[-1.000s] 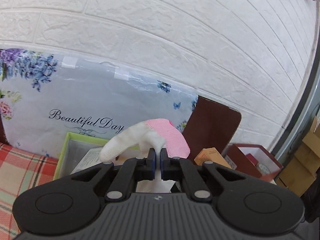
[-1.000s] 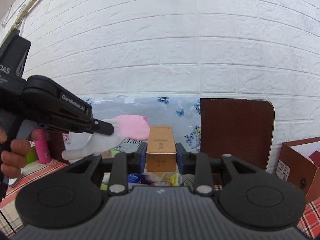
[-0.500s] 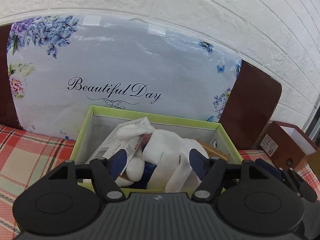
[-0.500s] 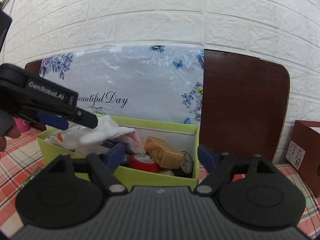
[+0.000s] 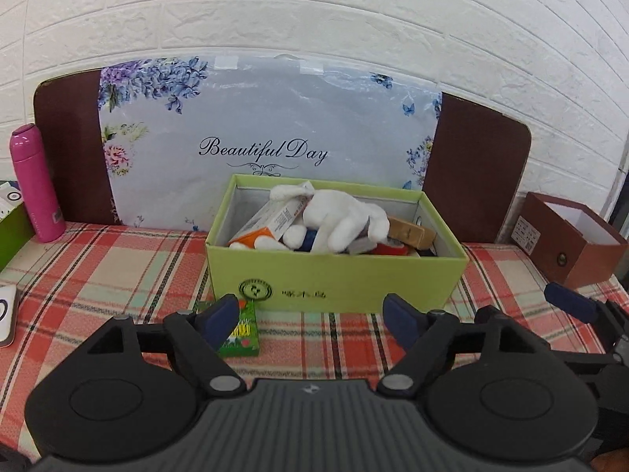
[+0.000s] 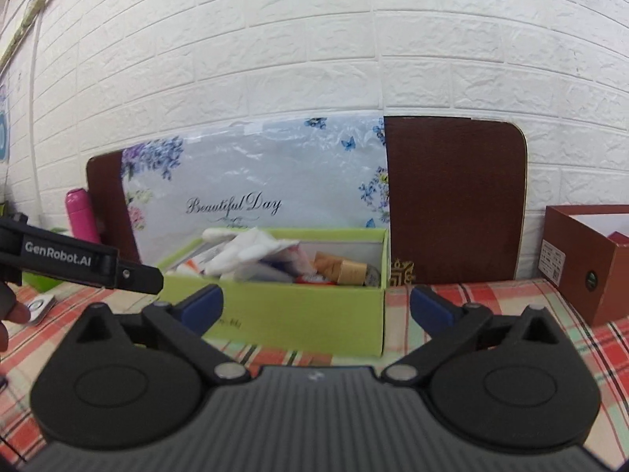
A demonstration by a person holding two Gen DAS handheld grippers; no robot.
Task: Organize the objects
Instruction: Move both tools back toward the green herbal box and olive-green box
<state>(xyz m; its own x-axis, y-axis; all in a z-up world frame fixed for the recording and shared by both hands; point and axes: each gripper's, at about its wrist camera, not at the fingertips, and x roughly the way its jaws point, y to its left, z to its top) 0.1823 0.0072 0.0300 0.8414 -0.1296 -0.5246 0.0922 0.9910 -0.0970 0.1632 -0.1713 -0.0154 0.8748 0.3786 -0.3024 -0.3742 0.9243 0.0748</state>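
Green box: lime-green cardboard box (image 5: 338, 279) on plaid-cloth bench (image 5: 118, 271), holds white fabric glove (image 5: 338, 220), tan carton (image 5: 409, 232).
Left view: left gripper (image 5: 312, 316) fingers have just been opening, apart, nothing between; small green card pack (image 5: 241, 332) beside left finger.
Right view: right gripper (image 6: 316, 305) fingers just opened wide, empty, facing box (image 6: 298, 314); glove (image 6: 251, 251) inside.

A white brick-pattern wall (image 5: 314, 19) backs a red plaid tablecloth (image 5: 118, 267). A floral "Beautiful Day" bag (image 5: 267, 133) leans on a dark brown board (image 6: 456, 196). A pink flask (image 5: 35, 185) stands upright far left; an open brown box (image 5: 570, 244) sits far right.
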